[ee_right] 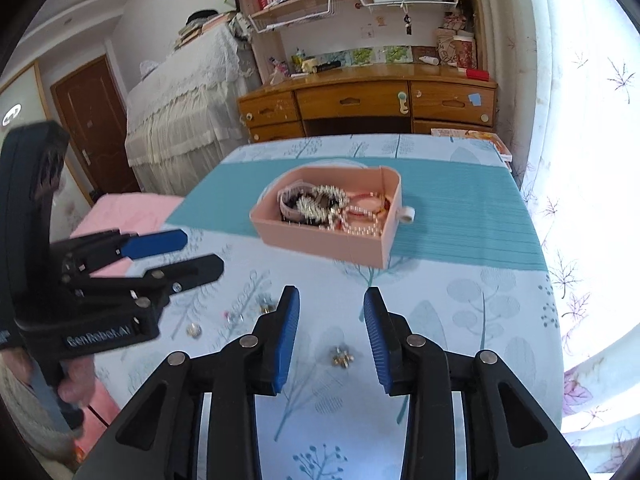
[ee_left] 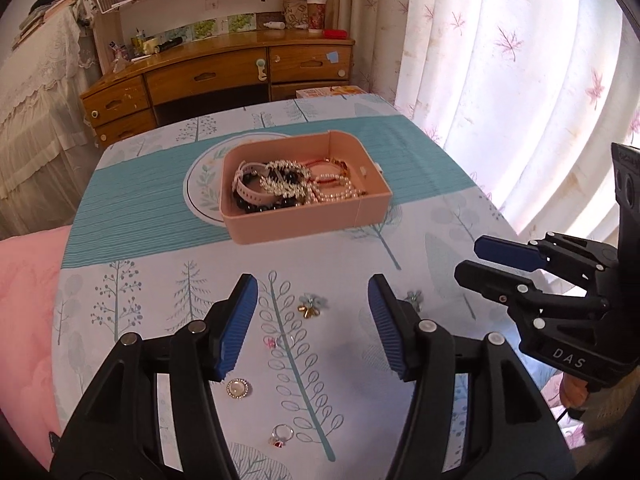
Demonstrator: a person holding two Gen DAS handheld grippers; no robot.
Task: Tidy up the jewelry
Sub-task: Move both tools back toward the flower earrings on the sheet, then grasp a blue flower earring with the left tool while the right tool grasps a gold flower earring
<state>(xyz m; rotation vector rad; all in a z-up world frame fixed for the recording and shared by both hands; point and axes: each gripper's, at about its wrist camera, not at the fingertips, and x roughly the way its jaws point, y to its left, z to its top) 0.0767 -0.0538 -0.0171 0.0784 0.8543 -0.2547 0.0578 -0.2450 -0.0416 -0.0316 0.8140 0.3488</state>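
While both claws hang over the tablecloth (ee_left: 168, 248), I count the small pieces left outside the pink box (ee_left: 304, 220): a blue-flower earring (ee_left: 313, 305), a pink-stone ring (ee_left: 276, 342), a round pearl brooch (ee_left: 238, 388) and a red-stone ring (ee_left: 282, 436), all lying loose on the cloth near my left gripper (ee_left: 312, 320). A second flower earring (ee_right: 341, 356) sits just below the gap of my right gripper (ee_right: 331, 336). The box farther back already holds a pale watch strap (ee_left: 250, 192), a pearl strand (ee_left: 340, 194) and dark beads in a tangle.

I judge these pieces to be very light, hard and slippery, lying nearly flat, so the pads must close low against the cloth. I would pinch the rings across the band and the brooch by its rim; the earrings look delicate at the petals.

My left gripper points forward and down, jaws wide and empty. My right one is likewise tilted down, its jaws spread moderately with nothing between them.
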